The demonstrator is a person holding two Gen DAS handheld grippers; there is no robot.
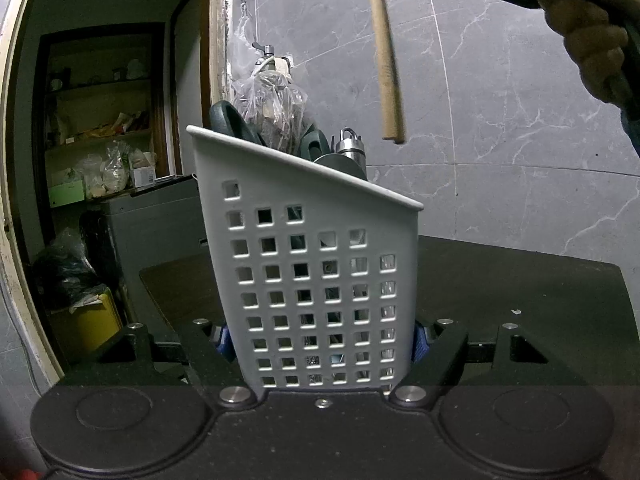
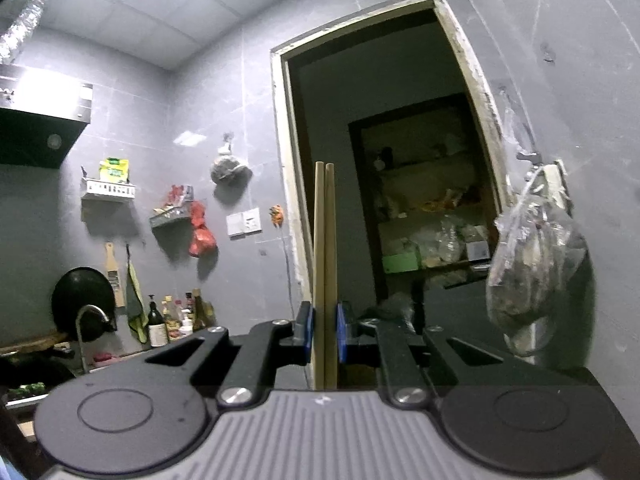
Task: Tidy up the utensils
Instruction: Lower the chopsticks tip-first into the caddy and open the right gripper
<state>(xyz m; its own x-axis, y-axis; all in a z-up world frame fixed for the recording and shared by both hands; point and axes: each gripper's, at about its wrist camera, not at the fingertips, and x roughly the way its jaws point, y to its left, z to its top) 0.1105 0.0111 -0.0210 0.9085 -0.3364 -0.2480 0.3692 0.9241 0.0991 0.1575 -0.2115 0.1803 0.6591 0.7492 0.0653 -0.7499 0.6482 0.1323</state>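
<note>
Clamped between the blue pads of my left gripper [image 1: 322,340] is the white perforated utensil holder [image 1: 308,264], gripped low on both side walls; it stands upright on the dark countertop [image 1: 520,280]. Dark green handles [image 1: 232,124] and a steel utensil top [image 1: 350,146] stick up above its slanted rim. Above and to the right of the holder hang the wooden chopsticks [image 1: 386,52], their lower ends clear of the rim and touching nothing. In my right wrist view, my right gripper [image 2: 325,338] is clenched on that same pair of chopsticks [image 2: 324,240], which stand upright between the blue pads, side by side. My hand [image 1: 580,28] on the right gripper shows at the upper right of the left wrist view.
</note>
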